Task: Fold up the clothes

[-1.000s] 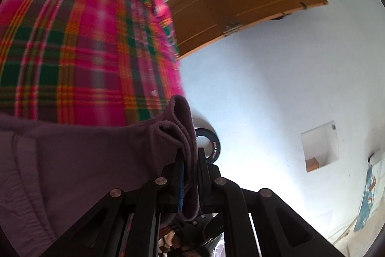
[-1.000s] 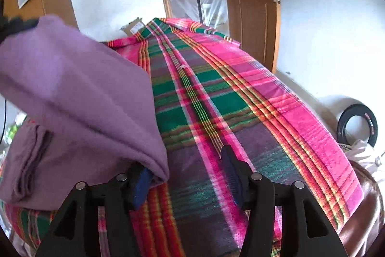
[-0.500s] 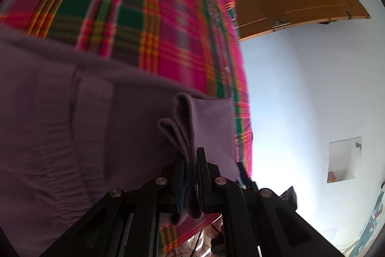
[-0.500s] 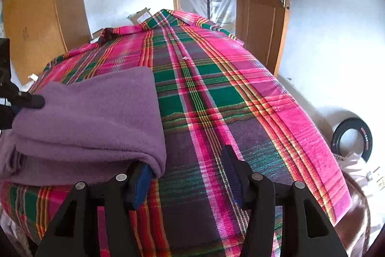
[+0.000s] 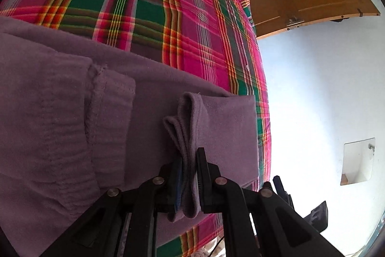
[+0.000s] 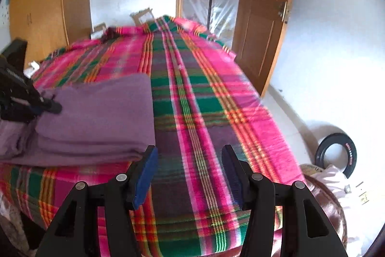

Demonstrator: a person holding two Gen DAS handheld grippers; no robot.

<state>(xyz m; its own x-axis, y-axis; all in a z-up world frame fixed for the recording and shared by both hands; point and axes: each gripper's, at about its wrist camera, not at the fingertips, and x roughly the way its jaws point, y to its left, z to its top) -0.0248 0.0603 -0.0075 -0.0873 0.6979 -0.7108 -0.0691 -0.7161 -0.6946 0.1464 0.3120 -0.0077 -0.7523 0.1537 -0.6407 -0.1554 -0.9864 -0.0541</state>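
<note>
A purple fleece garment (image 6: 96, 119) lies folded in layers on the near left part of a bed with a pink and green plaid blanket (image 6: 204, 112). My left gripper (image 5: 190, 160) is shut on a bunched edge of the purple garment (image 5: 72, 124), and it also shows at the left of the right wrist view as the left gripper (image 6: 48, 107), low over the fabric. My right gripper (image 6: 189, 158) is open, just right of the garment's near corner, with nothing between its fingers.
A wooden door (image 6: 262, 23) stands open beyond the bed's right side, and a wooden wardrobe (image 6: 45, 9) is at the back left. A black tyre (image 6: 336, 153) and pale cloth (image 6: 336, 182) lie on the floor to the right. White wall (image 5: 324, 88) flanks the bed.
The left gripper has carried the garment's edge down and over, laying the top layer flat on the bed. The right gripper has drawn back clear of the garment's corner, still open.
</note>
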